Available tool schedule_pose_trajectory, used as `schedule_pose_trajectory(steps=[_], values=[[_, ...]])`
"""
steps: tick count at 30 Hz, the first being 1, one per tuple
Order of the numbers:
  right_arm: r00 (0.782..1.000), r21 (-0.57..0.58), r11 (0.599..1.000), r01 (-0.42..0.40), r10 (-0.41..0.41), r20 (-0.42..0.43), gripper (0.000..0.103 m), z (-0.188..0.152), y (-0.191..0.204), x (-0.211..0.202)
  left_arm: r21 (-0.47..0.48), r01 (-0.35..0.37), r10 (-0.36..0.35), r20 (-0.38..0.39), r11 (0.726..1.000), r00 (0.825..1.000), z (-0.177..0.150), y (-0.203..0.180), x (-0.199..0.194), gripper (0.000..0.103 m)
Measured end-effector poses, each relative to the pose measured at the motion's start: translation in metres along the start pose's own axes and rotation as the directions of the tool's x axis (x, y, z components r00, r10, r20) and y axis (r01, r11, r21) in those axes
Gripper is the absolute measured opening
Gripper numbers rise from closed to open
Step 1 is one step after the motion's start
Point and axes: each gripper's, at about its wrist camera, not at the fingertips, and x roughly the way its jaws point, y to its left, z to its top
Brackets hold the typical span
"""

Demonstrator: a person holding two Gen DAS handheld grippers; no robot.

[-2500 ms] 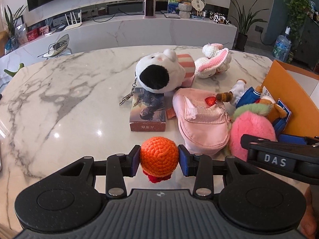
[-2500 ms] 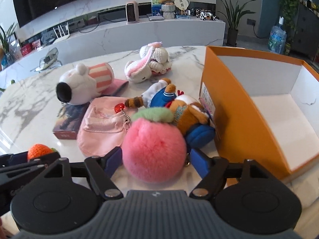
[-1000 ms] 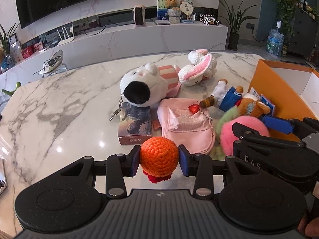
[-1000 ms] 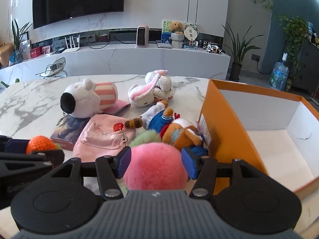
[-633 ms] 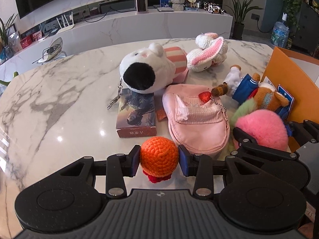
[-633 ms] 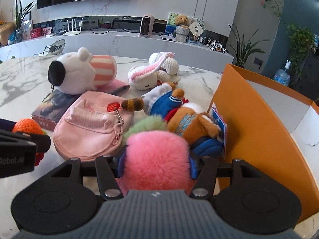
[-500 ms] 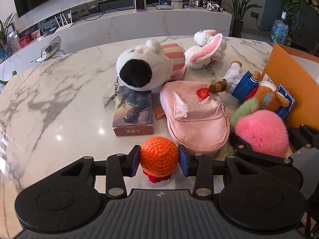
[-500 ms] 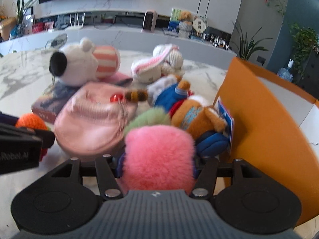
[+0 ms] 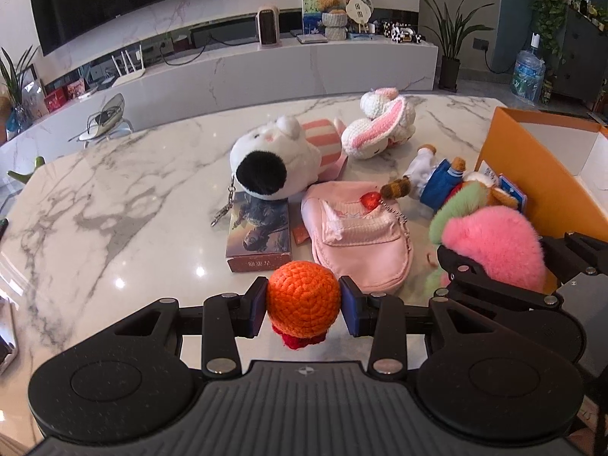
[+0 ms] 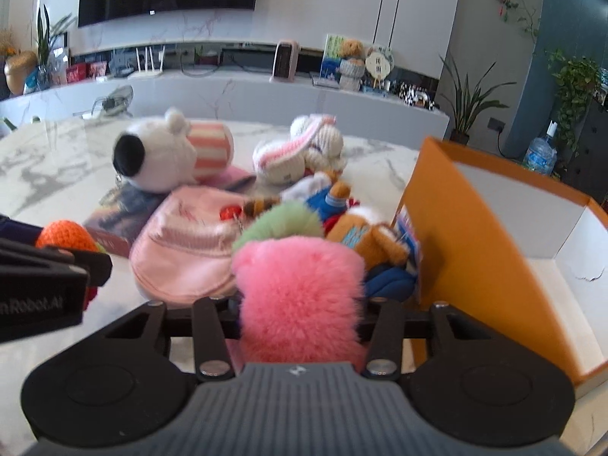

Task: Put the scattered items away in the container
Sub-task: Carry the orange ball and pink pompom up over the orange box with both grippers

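Observation:
My left gripper (image 9: pixel 303 306) is shut on an orange crochet ball (image 9: pixel 303 298), held just above the marble table (image 9: pixel 114 197). To its right, my right gripper (image 10: pixel 300 323) has a pink fluffy peach plush (image 10: pixel 300 296) with a green leaf between its jaws. The jaws are closing and the fur is squeezed narrow and hides the pads. The orange box (image 10: pixel 456 220) with a white inside stands open to the right of the pink plush (image 9: pixel 497 243).
On the table lie a pink pouch (image 9: pixel 357 231), a white dog plush (image 9: pixel 277 159) on a small book (image 9: pixel 260 228), a crochet bunny (image 9: pixel 380 129) and a bear doll in blue (image 9: pixel 437 182) against the box wall.
The right jaws have drawn in from wide around the pink plush to pressing it narrow. The left gripper has kept its hold on the orange ball.

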Motion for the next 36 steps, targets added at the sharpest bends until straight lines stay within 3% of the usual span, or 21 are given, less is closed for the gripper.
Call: schedule_pose_trajectory(steps=[6, 7, 9, 10, 12, 19, 26, 30, 36], values=[[0.993, 0.072, 0.997, -0.028, 0.02, 0.114, 0.043, 0.019, -0.018, -0.048, 0.028, 0.018, -0.02, 0.066, 0.999, 0.998, 0.009, -0.017, -0.03, 0.046], [0.99, 0.083, 0.996, -0.034, 0.023, 0.137, 0.032, 0.023, -0.023, -0.057, 0.032, 0.031, -0.033, 0.079, 0.999, 0.996, 0.012, -0.022, -0.034, 0.046], [0.987, 0.11, 0.993, -0.052, 0.034, 0.158, 0.024, 0.03, -0.036, -0.07, 0.048, 0.06, -0.065, 0.104, 0.997, 0.992, 0.018, -0.033, -0.043, 0.046], [0.985, 0.132, 0.989, -0.063, 0.041, 0.165, 0.007, 0.033, -0.044, -0.075, 0.06, 0.074, -0.081, 0.116, 0.995, 0.99, 0.021, -0.04, -0.046, 0.046], [0.986, 0.161, 0.984, -0.07, 0.044, 0.162, 0.0, 0.038, -0.06, -0.081, 0.078, 0.1, -0.11, 0.136, 0.992, 0.985, 0.029, -0.053, -0.051, 0.046], [0.981, 0.217, 0.974, -0.068, 0.025, 0.193, 0.0, 0.049, -0.111, -0.092, 0.14, 0.155, -0.179, 0.181, 0.978, 0.967, 0.051, -0.093, -0.055, 0.046], [0.97, 0.24, 0.968, -0.074, 0.014, 0.243, 0.0, 0.064, -0.147, -0.103, 0.173, 0.155, -0.191, 0.215, 0.973, 0.958, 0.068, -0.11, -0.056, 0.046], [0.973, 0.227, 0.963, -0.147, 0.1, 0.207, 0.0, 0.066, -0.152, -0.1, 0.169, 0.119, -0.155, 0.218, 0.978, 0.964, 0.069, -0.106, -0.051, 0.046], [0.977, 0.174, 0.967, -0.188, 0.165, 0.138, 0.007, 0.042, -0.119, -0.091, 0.129, 0.067, -0.088, 0.162, 0.989, 0.983, 0.055, -0.082, -0.039, 0.046]])
